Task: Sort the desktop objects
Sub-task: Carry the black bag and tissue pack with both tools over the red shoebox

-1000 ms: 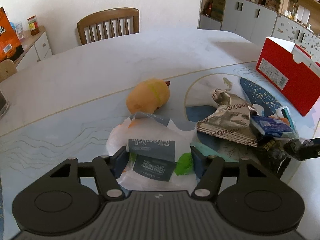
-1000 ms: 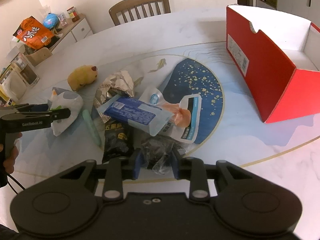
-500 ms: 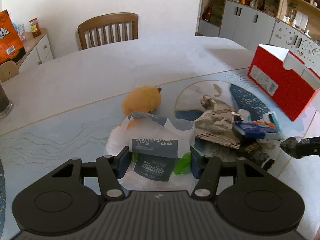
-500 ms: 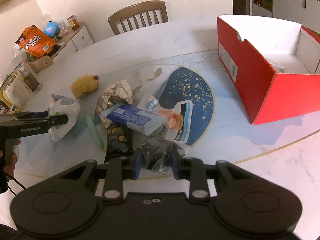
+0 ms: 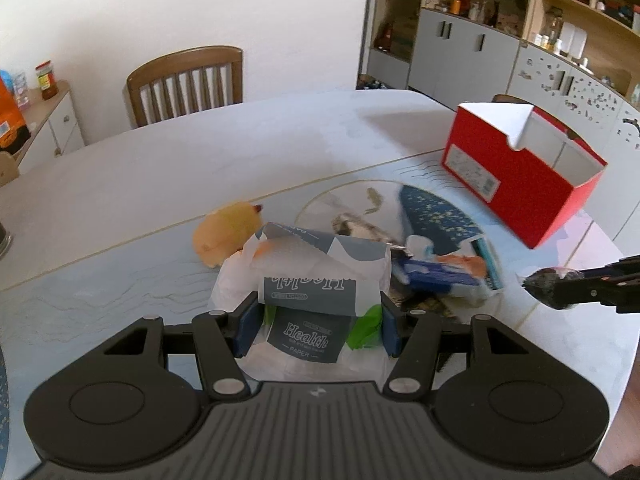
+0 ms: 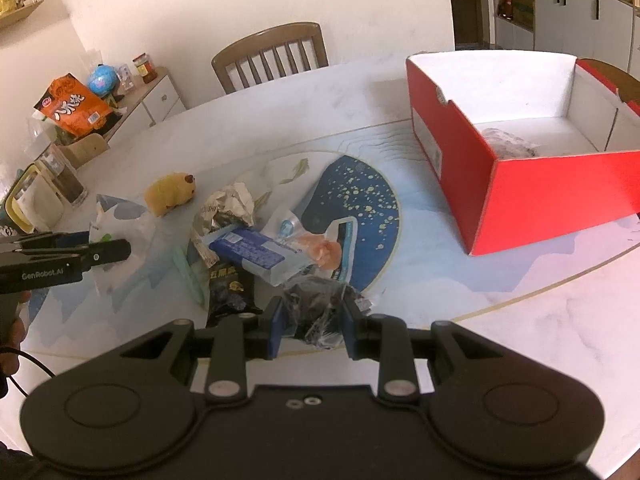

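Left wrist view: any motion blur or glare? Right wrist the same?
Left wrist: red box and snack pile smeared by motion, tissue pack in the left gripper sharp. Right wrist: sharper, fisheye bends the table edge, red box throws a soft shadow.

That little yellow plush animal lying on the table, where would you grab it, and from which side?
Across the plump middle of the yellow plush toy, coming down from above. It lies on its side, apart from the wrapper pile, so both flanks look free, and the soft body should squash into a secure hold.
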Demonstrator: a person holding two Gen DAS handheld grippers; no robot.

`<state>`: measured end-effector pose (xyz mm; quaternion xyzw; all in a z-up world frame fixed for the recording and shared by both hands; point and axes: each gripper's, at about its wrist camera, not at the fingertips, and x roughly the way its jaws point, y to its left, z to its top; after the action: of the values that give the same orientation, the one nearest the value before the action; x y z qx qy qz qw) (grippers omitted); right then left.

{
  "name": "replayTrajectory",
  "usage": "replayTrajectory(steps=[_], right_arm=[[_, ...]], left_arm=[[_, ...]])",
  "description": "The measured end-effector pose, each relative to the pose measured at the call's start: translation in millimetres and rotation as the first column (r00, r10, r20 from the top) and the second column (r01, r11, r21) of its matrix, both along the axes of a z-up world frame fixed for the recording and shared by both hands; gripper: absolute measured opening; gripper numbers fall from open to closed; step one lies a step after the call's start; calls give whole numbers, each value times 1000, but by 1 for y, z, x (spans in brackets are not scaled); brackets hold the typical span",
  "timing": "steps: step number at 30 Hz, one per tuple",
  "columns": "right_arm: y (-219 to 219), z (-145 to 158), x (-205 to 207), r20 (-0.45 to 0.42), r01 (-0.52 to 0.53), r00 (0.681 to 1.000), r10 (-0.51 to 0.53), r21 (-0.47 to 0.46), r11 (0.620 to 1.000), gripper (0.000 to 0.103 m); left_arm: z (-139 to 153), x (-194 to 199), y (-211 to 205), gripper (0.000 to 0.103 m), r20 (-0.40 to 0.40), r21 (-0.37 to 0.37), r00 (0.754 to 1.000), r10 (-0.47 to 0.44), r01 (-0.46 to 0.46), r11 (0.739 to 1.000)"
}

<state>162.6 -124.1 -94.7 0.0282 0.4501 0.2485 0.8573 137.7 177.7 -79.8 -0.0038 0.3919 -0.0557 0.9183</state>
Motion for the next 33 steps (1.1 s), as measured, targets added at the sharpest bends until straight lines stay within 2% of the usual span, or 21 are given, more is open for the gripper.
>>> replayTrajectory(steps=[15,33], right_arm=[[-43,28,4,56,4,998,-5,30,1000,29],[-104,40,44,73,19,997,-21,21,1000,29]], left_arm=[[31,7,-77,58,36,5,993,-112,112,994],[43,45,-163,58,61,-2,981,-182,183,983]])
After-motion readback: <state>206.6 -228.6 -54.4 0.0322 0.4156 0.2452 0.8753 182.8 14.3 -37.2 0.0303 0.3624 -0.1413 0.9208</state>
